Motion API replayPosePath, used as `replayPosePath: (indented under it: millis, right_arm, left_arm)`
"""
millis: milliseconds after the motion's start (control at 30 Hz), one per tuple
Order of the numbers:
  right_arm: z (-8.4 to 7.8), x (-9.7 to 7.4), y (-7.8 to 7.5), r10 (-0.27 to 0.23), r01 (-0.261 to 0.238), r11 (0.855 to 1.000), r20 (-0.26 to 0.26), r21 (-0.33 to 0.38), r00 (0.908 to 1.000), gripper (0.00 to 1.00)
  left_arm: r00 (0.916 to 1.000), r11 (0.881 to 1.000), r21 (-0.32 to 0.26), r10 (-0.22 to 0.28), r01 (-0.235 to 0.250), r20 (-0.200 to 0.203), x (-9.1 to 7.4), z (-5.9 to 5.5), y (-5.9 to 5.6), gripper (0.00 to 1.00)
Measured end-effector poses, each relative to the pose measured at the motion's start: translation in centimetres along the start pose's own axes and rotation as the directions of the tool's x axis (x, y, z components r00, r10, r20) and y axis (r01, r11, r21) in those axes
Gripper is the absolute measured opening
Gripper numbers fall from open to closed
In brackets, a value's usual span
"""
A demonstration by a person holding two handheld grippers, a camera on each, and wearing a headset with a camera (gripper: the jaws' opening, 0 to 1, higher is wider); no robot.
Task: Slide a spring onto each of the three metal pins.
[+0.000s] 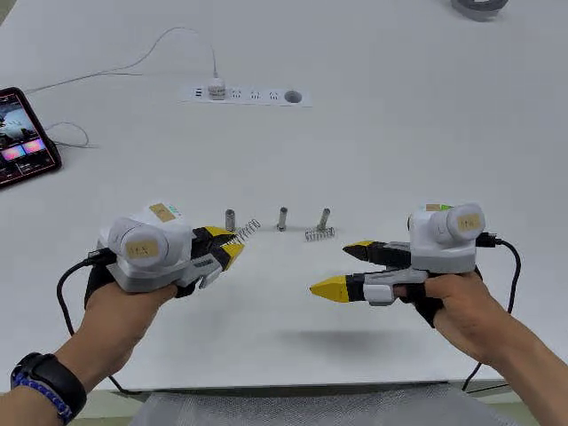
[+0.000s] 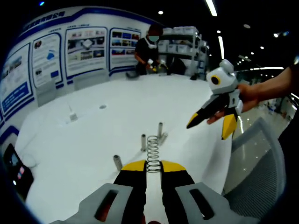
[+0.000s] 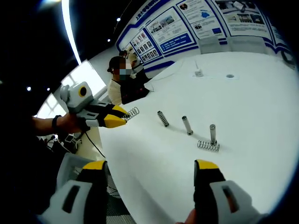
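Three short metal pins stand in a row on the white table: left pin [image 1: 230, 219], middle pin [image 1: 282, 218], right pin [image 1: 324, 218]. The left pin [image 3: 162, 118] looks ribbed, as if a spring sits on it. A loose spring [image 1: 319, 234] lies at the foot of the right pin. My left gripper [image 1: 232, 245] is shut on another spring [image 1: 248, 231], which sticks out from its tips [image 2: 153, 167] towards the pins, just right of the left pin. My right gripper [image 1: 342, 269] hangs open and empty, nearer me than the right pin.
A white power strip [image 1: 244, 93] with a plugged cable lies at the back of the table. A tablet [image 1: 22, 138] rests at the far left. The table's front edge [image 1: 293, 386] runs close below my hands. A person [image 2: 148, 49] stands at the far side.
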State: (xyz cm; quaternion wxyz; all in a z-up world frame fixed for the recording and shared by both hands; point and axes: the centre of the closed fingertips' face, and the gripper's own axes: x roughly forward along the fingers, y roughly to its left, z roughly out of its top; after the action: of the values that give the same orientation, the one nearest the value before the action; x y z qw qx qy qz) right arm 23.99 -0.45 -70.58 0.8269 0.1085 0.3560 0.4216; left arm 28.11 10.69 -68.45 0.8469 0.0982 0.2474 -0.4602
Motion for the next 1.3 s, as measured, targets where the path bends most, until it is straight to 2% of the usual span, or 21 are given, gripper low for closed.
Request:
replayPosePath:
  millis: [300,800,933,1133,1300]
  right_arm:
    - [1.4,0.8,0.6,0.035,-0.035,0.999,0.016,-0.012,0.9993,0.75]
    - [5.7,2.5,2.7,0.123,-0.123,0.992,0.079,-0.003,0.9892,0.64]
    - [6.7,2.9,3.5,0.149,-0.15,0.989,0.106,0.006,0.9832,0.61]
    - [7.1,3.6,4.2,0.174,-0.176,0.984,0.106,0.011,0.9791,0.58]
    - [7.6,3.7,5.2,0.217,-0.224,0.974,0.13,0.036,0.9673,0.51]
  left_arm:
    - [1.0,1.0,0.007,0.002,-0.002,0.006,-0.6,0.2,0.0,0.11]
    - [0.9998,1.0,0.028,-0.013,0.013,0.014,-0.6,0.7,-0.4,0.11]
    - [0.9996,0.999,0.035,-0.021,0.02,0.019,-0.5,1.0,-0.7,0.11]
    - [0.9989,0.998,0.048,-0.034,0.032,0.032,-0.5,2.0,-1.3,0.11]
    - [0.9976,0.997,0.056,-0.052,0.049,0.045,-0.4,2.8,-2.2,0.11]
